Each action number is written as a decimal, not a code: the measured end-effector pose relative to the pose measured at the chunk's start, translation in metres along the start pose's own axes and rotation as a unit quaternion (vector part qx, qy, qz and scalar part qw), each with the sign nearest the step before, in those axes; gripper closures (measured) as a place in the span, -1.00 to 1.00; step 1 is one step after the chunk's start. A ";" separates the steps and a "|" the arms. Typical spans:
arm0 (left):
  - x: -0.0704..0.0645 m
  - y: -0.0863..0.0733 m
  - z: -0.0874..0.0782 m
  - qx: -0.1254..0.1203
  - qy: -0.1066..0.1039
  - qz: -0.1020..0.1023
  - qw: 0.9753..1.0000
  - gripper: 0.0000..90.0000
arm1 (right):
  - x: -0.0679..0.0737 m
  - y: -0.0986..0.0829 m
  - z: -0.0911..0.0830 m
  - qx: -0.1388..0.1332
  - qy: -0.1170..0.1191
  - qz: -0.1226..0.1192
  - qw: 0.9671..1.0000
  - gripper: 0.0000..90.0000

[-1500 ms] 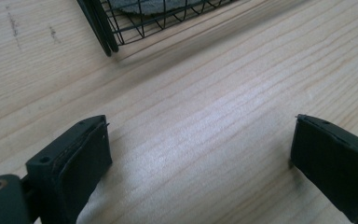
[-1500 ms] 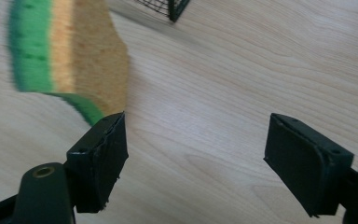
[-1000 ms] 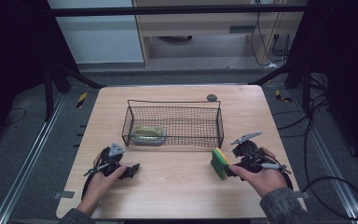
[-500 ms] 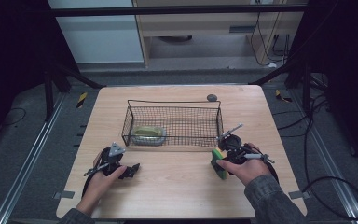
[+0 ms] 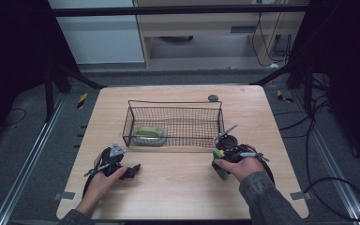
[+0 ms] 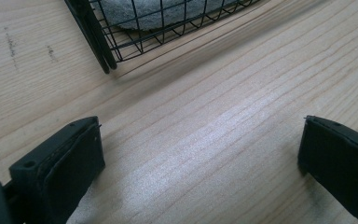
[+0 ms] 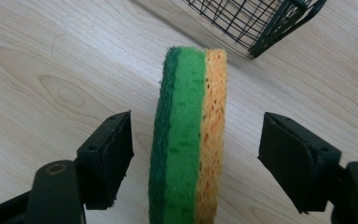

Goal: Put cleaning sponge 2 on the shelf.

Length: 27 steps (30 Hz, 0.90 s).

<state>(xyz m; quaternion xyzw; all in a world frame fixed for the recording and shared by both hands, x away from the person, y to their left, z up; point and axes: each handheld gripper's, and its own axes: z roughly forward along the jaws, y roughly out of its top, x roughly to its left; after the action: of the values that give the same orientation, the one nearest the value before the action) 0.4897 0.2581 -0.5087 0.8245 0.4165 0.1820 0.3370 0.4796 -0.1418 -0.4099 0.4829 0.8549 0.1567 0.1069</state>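
Sponge (image 7: pixel 186 140): dark green scouring face, bright green middle layer, orange-yellow porous back. Basket (image 5: pixel 173 123): black wire, fine square grid. Second sponge (image 5: pixel 148 135) inside: pale yellow-green. Table (image 5: pixel 178 192): light wood, streaked grain. Gripper pads (image 7: pixel 116 154): matt black.

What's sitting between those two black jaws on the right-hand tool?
A green-and-yellow sponge, standing on edge between the right gripper's open jaws, untouched, in the right gripper view.

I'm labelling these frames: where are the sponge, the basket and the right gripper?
sponge (image 7: pixel 186 140): right gripper view, on its green middle layer.
basket (image 5: pixel 174 102): high view, on its far rim wire.
right gripper (image 7: pixel 193 154): right gripper view, midway between its open jaws, which stand either side of the sponge.
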 end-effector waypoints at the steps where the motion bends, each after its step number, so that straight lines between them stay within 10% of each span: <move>1: 0.000 0.000 0.000 0.000 0.000 0.000 1.000 -1.00 | 0.000 0.001 0.002 0.002 0.001 0.000 1.000 -0.36; 11: 0.000 0.000 0.000 0.000 -0.001 0.001 1.000 -1.00 | -0.003 0.006 0.008 0.015 0.019 0.004 1.000 0.40; 27: 0.000 0.000 0.000 0.000 -0.001 0.002 1.000 -1.00 | -0.042 -0.004 -0.019 -0.019 0.003 0.007 1.000 0.42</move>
<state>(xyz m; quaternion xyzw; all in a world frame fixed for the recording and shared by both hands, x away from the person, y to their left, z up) 0.4901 0.2581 -0.5087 0.8253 0.4149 0.1818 0.3371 0.4913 -0.1826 -0.3925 0.4865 0.8487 0.1747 0.1121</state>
